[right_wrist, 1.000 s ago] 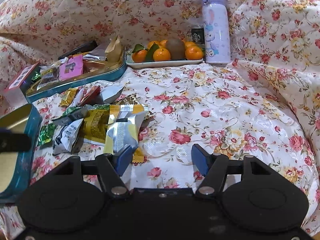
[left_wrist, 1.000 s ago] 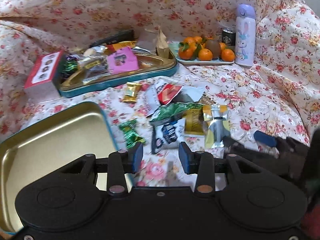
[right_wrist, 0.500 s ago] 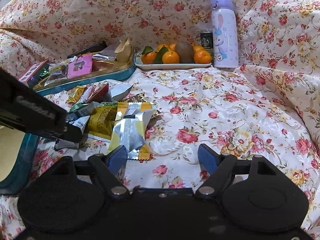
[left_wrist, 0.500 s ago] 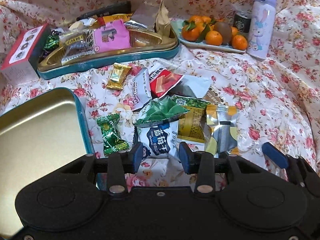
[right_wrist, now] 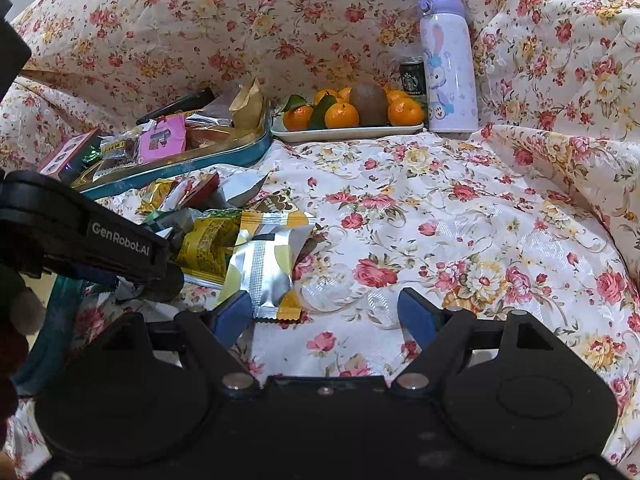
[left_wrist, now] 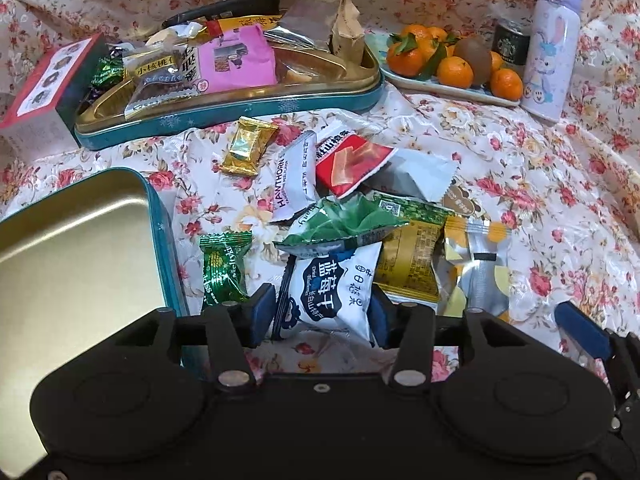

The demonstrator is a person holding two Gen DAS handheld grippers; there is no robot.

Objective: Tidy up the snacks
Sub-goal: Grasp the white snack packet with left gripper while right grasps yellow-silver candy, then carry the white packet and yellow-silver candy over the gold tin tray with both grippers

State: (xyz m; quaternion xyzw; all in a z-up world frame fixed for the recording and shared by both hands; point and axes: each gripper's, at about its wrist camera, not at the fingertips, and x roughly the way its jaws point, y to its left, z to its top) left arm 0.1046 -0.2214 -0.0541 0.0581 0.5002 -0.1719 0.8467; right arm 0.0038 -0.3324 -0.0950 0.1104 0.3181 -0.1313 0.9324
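1. The left gripper (left_wrist: pixel 320 314) straddles the white blueberry packet (left_wrist: pixel 330 294), its jaws opening, pads not seen pressing it.
2. That packet lies on the floral cloth (right_wrist: pixel 460 220), beside the empty teal tin (left_wrist: pixel 80 240).
3. The right gripper (right_wrist: pixel 326 314) stands wide apart over bare cloth, a silver-yellow packet (right_wrist: pixel 262 268) by its left finger.

A heap of loose snack packets (left_wrist: pixel 352 220) lies on the cloth (right_wrist: pixel 460 220). At its 8 o'clock sits the empty tin (left_wrist: pixel 80 248); at 11 o'clock the filled tin (left_wrist: pixel 240 100); at 1 o'clock the fruit plate (left_wrist: pixel 452 88), the bottle (left_wrist: pixel 550 48) just beside it.
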